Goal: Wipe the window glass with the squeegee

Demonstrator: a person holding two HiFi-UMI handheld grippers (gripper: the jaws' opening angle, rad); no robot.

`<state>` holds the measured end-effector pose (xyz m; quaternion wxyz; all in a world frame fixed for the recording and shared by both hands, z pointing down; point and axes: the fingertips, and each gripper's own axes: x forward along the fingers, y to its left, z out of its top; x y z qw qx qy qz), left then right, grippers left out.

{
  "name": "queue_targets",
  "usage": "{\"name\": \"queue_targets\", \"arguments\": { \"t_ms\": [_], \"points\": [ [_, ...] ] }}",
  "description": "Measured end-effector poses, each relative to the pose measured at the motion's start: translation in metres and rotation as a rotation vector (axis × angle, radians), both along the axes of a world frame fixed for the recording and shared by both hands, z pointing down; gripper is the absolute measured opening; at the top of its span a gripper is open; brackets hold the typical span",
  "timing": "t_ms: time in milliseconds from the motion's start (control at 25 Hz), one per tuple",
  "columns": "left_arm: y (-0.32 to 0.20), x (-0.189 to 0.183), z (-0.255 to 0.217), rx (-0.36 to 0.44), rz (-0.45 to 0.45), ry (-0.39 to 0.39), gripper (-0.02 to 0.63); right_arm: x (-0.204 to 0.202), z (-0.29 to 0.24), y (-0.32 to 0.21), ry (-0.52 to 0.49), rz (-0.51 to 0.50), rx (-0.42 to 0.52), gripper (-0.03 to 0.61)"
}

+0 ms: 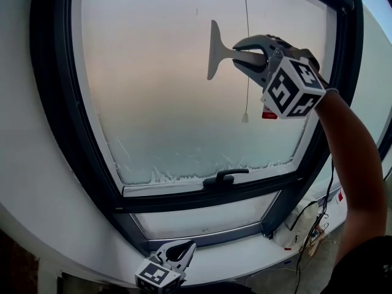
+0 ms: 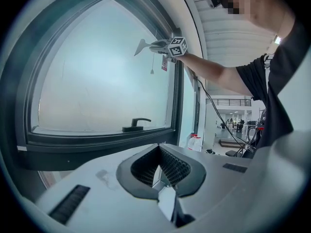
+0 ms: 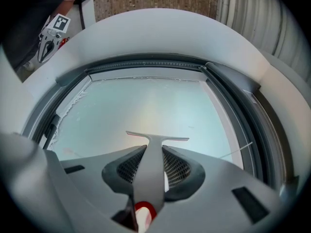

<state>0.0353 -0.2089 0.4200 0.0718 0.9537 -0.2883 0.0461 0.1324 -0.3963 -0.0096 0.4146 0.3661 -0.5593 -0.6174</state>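
Right tongs (image 1: 236,54) clamp the squeegee (image 1: 214,49) at the window glass (image 1: 153,90), upper centre; left tongs (image 1: 187,247) sit together, lower centre.

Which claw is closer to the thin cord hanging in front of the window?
Right. The right claw, gripping the squeegee, is beside the cord; the left claw hangs low, below the window.

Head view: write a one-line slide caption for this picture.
Right gripper holds a squeegee by its handle, blade toward the hazy window glass; left gripper sits low, empty.
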Motion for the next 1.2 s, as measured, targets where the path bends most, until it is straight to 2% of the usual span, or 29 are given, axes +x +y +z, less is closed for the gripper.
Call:
{"name": "queue_targets", "arguments": {
  "t_ms": [400, 720, 1040, 1200],
  "points": [
    [0.000, -0.003, 0.003, -0.008, 0.017, -0.004, 0.000, 0.033, -0.001, 0.001, -0.014, 0.058, 0.002, 0.087],
    [0.002, -0.014, 0.006, -0.018, 0.016, 0.011, 0.000, 0.030, -0.001, 0.001, -0.018, 0.093, 0.008, 0.087],
    [0.009, -0.037, 0.009, -0.028, 0.023, 0.018, 0.000, 0.024, 0.001, 0.006, -0.017, 0.168, 0.047, 0.087],
    [0.013, -0.051, 0.013, -0.030, 0.038, 0.018, 0.000, 0.020, 0.018, 0.012, -0.010, 0.199, 0.033, 0.087]
  ]
}}
